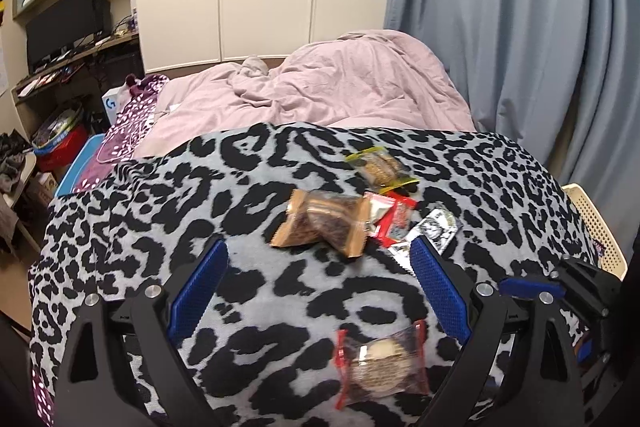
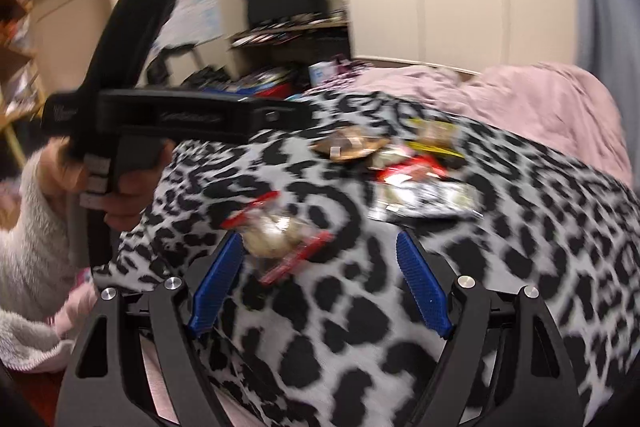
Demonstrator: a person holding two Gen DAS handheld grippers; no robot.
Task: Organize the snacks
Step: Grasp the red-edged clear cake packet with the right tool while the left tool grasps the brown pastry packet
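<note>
My left gripper [image 1: 320,259] hangs over the leopard-print blanket [image 1: 248,307] with its blue pads spread wide and nothing between them pressed or held. A red-edged clear packet with a round pale biscuit [image 1: 380,367] lies flat on the blanket low between my left fingers, clear of both pads. Further out sits the brown-wrapped pastry packet [image 1: 324,221], and just beside it to the right the small red-and-white wrapper [image 1: 394,219] and a black-and-white packet [image 1: 438,229], the latter partly behind my right-hand pad. The yellow-edged biscuit packet [image 1: 380,167] lies beyond them. A cream plastic basket [image 1: 600,235] peeks out past the blanket's right edge.

My right gripper [image 2: 320,251] is also wide open and empty; its view is blurred, with the red-edged packet just off its left pad. A hand [image 2: 120,195] in a fluffy white sleeve grips my left tool's handle
</note>
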